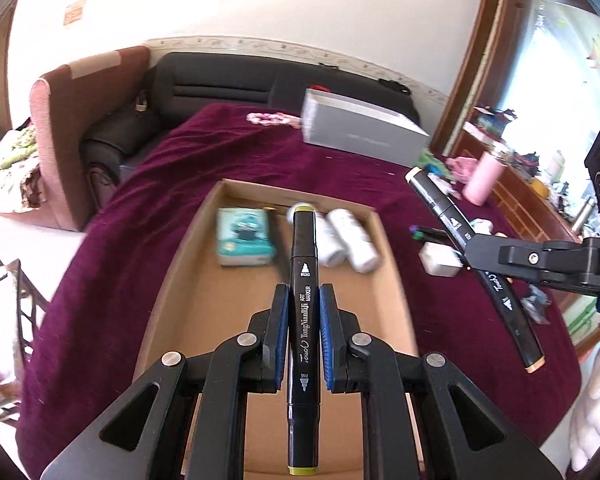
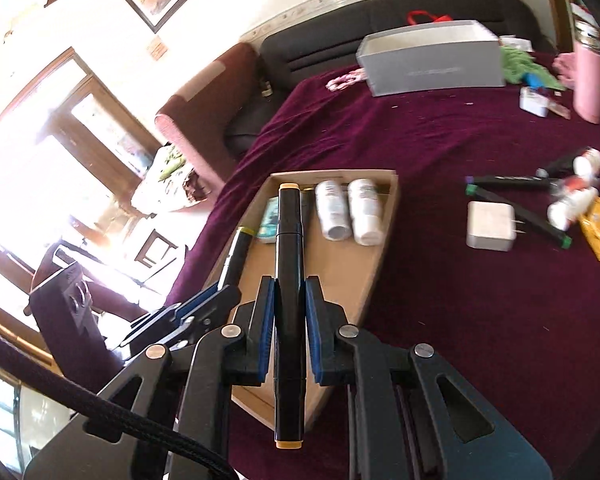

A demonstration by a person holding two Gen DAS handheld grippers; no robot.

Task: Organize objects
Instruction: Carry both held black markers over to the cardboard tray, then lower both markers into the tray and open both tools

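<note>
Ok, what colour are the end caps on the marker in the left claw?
Olive-green end caps, clearest in the left wrist view.

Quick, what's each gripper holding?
Left gripper: shut on the green-capped marker.
Right gripper: shut on the orange-capped marker.

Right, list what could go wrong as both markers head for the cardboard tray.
1. Both grippers converge on the same cardboard tray; the right gripper and left gripper could bump each other.
2. The green-capped marker sticks far out past the pads and might knock the white bottles or tissue pack on lowering.
3. The orange-capped marker, if released early, could land on the maroon cloth.
</note>
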